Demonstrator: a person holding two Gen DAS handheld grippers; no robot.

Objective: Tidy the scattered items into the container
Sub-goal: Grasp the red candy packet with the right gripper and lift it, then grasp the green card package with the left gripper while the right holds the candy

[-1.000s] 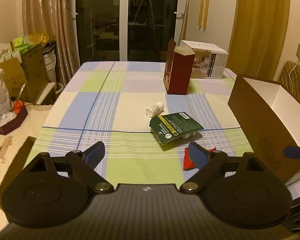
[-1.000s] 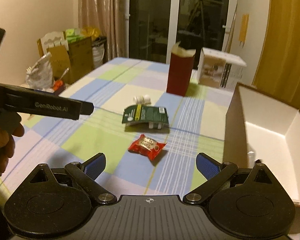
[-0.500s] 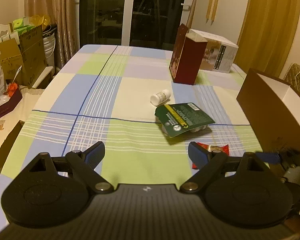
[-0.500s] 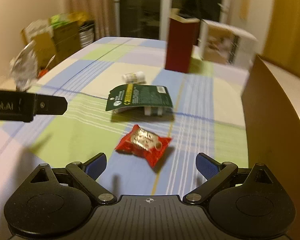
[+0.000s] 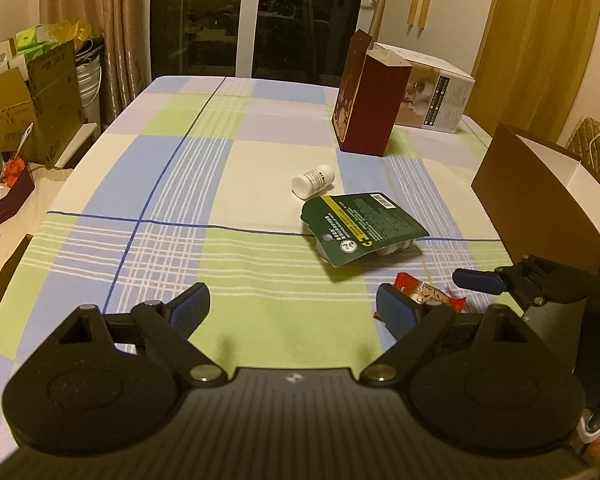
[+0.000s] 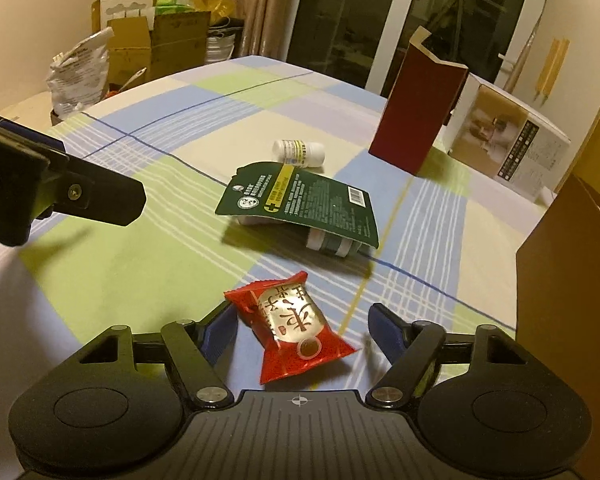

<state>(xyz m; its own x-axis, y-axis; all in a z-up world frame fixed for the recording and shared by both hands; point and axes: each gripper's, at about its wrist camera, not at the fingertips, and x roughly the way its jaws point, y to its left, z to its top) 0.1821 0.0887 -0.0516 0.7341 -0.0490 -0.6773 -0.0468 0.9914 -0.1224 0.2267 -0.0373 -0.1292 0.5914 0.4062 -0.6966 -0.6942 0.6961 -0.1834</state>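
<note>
Counting loose items: three on the tabletop [image 5: 260,184] — one red snack packet [image 6: 296,330], one green card pack [image 6: 300,204], one white bottle [image 6: 300,152] lying on its side.
Container: one brown box [image 5: 540,200], open, at the tabletop's right edge.
Other boxes: one dark red box [image 5: 364,108], upright; one white carton [image 5: 436,96] behind it.
Right tool [image 6: 302,334]: jaws closing, packet between them, pads not yet pressing.
Left tool [image 5: 294,312]: jaws wide apart, nothing between.
Change: a second ago the right tool stood wider and farther from the packet.
</note>
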